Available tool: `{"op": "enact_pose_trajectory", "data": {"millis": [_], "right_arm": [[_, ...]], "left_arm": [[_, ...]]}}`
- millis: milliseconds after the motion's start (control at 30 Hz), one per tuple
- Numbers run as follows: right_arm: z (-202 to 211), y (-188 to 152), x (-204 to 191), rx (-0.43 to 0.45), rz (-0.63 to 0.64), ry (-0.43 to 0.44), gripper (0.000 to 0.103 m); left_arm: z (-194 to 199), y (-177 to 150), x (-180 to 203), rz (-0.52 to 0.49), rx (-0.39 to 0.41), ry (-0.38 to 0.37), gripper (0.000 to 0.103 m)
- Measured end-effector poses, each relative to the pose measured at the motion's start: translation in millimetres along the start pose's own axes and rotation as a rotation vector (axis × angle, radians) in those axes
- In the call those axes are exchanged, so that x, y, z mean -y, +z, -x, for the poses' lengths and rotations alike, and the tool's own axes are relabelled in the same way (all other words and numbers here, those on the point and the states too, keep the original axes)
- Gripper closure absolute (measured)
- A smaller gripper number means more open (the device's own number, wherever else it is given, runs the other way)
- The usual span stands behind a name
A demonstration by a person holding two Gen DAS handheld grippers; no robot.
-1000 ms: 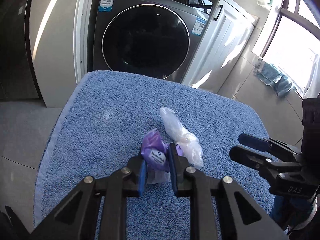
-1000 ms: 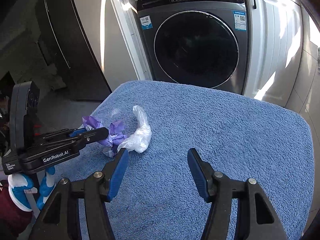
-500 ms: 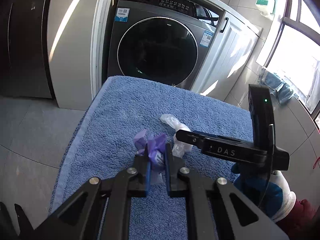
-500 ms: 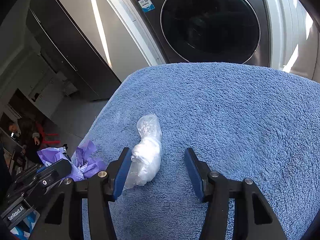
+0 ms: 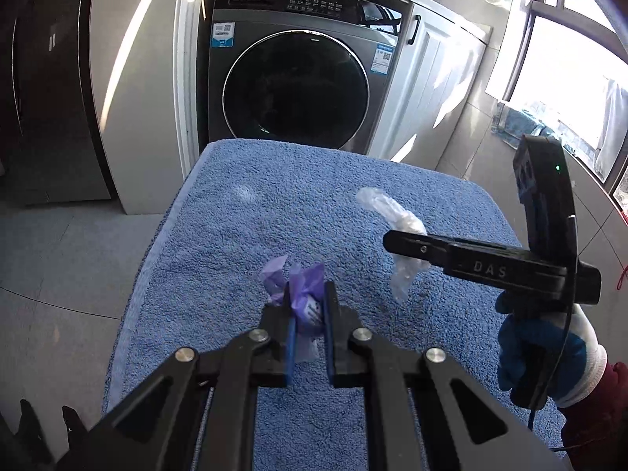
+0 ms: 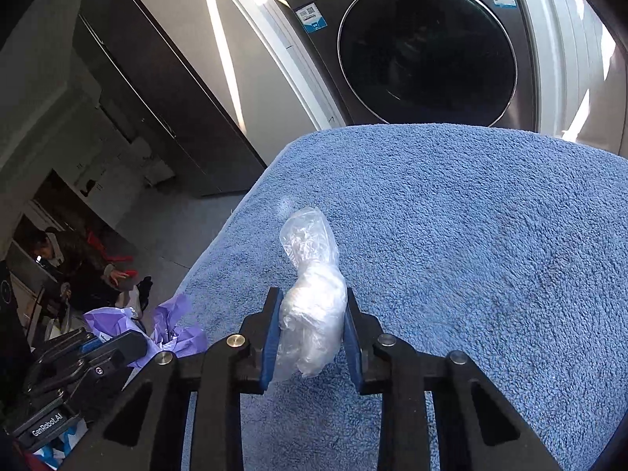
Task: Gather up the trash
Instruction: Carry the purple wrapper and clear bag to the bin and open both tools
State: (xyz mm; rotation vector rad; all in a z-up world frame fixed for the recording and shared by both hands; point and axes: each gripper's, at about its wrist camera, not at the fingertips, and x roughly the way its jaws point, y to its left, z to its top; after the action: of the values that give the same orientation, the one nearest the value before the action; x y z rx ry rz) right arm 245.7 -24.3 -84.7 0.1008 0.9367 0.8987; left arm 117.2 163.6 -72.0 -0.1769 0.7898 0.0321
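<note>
Purple wrapper clamped between the jaws of the left hand-held gripper; clear plastic bag sits between the narrowed jaws of the right hand-held gripper, apparently gripped, its tail near the blue towelled surface. Step: pick-up. Next, judged: lift both clear and carry to a bin, none visible.

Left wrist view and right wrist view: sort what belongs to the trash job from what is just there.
Job:
purple wrapper, clamped in the left hand-held gripper
clear plastic bag, between the fingers of the right hand-held gripper

Just there:
blue towel
washing machine
white cabinet
</note>
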Motion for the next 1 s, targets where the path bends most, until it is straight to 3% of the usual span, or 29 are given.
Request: {"op": "enact_pose_trajectory", "data": {"millis": [233, 400, 600, 733, 867, 1000], "right_arm": [[111, -63, 12, 0.080, 0.048, -0.113, 0.076], [187, -114, 36, 0.157, -0.014, -0.208, 0.076], [267, -187, 81, 0.245, -0.166, -0.379, 0.076], [319, -231, 130, 0.263, -0.283, -0.506, 0.076], [346, -269, 177, 0.262, -0.406, -0.617, 0.076], [357, -298, 219, 0.253, -0.512, -0.675, 0.076]], "left_arm": [[18, -18, 71, -0.120, -0.032, -0.058, 0.093], [22, -27, 138, -0.248, -0.065, -0.134, 0.093], [16, -36, 233, -0.434, -0.105, -0.247, 0.093], [0, -42, 301, -0.527, -0.150, -0.345, 0.093], [-21, -47, 374, -0.591, -0.205, -0.457, 0.092], [-54, -54, 443, -0.625, -0.276, -0.536, 0.092]]}}
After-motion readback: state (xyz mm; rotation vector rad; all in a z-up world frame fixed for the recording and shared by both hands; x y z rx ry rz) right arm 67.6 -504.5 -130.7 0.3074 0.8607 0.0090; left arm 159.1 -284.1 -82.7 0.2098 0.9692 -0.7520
